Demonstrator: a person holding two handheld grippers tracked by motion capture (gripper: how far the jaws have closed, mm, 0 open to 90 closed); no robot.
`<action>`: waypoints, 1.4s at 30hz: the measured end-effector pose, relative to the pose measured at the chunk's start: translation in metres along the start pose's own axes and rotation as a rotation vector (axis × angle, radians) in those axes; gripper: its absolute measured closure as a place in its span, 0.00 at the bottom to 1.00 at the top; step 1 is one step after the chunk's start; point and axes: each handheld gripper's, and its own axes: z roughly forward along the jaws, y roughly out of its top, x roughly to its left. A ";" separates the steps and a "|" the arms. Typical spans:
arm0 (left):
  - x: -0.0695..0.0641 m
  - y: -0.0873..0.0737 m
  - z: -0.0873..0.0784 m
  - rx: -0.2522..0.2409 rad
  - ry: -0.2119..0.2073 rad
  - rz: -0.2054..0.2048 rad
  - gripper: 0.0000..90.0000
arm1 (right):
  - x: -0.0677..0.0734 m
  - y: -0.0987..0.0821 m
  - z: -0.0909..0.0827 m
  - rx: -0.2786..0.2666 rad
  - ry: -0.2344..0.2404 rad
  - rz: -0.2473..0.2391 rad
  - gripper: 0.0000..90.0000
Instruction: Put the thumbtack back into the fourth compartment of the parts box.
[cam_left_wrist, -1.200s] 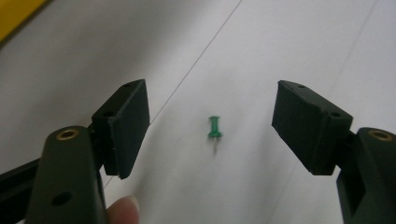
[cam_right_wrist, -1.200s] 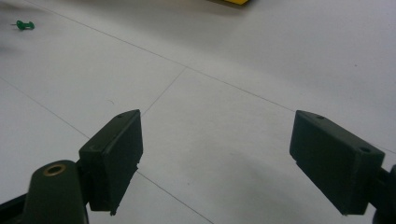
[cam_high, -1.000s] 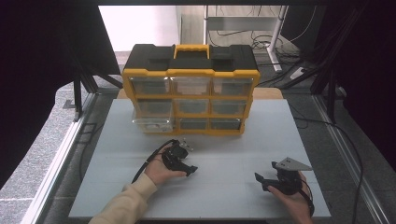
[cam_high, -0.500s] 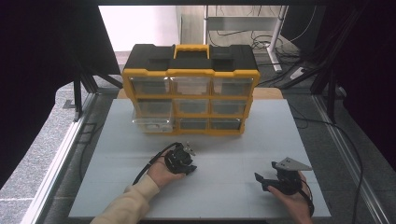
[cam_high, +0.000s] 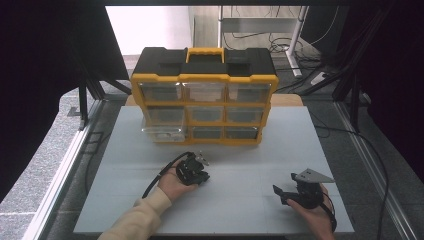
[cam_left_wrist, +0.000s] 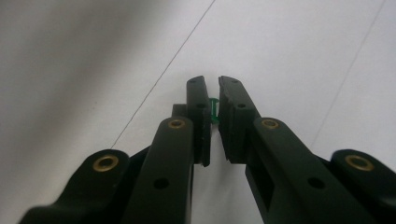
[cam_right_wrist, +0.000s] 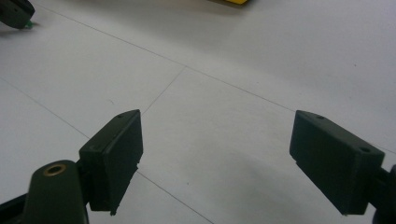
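Observation:
My left gripper (cam_high: 196, 174) sits at the middle of the white table (cam_high: 250, 150), tipped down toward the surface. In the left gripper view its jaws (cam_left_wrist: 212, 86) are closed almost together on a small green part (cam_left_wrist: 214, 111), which is mostly hidden between the pads. My right gripper (cam_high: 281, 193) rests near the table's front right, held by a hand, and its jaws (cam_right_wrist: 218, 151) stand wide apart over bare table. The left gripper (cam_right_wrist: 14, 11) also appears far off in the right gripper view's top left corner.
A yellow and black drawer organizer (cam_high: 205, 95) stands at the back of the table, with its bottom left clear drawer (cam_high: 162, 131) pulled out. Dark curtains hang on both sides, and a cable (cam_high: 160, 175) trails from the left gripper.
The left gripper has shifted slightly to the right and rolled over toward the table. The right gripper has stayed in place.

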 end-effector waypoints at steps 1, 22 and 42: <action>0.001 0.000 -0.002 -0.006 -0.006 -0.002 0.92 | 0.000 0.000 0.000 0.000 0.000 0.000 0.20; 0.004 -0.001 -0.059 -0.210 -0.046 -0.043 0.93 | -0.004 -0.001 0.000 -0.008 0.012 0.018 0.20; 0.001 -0.002 -0.117 -0.402 -0.033 -0.053 0.93 | -0.002 -0.001 -0.001 -0.006 0.008 0.008 0.20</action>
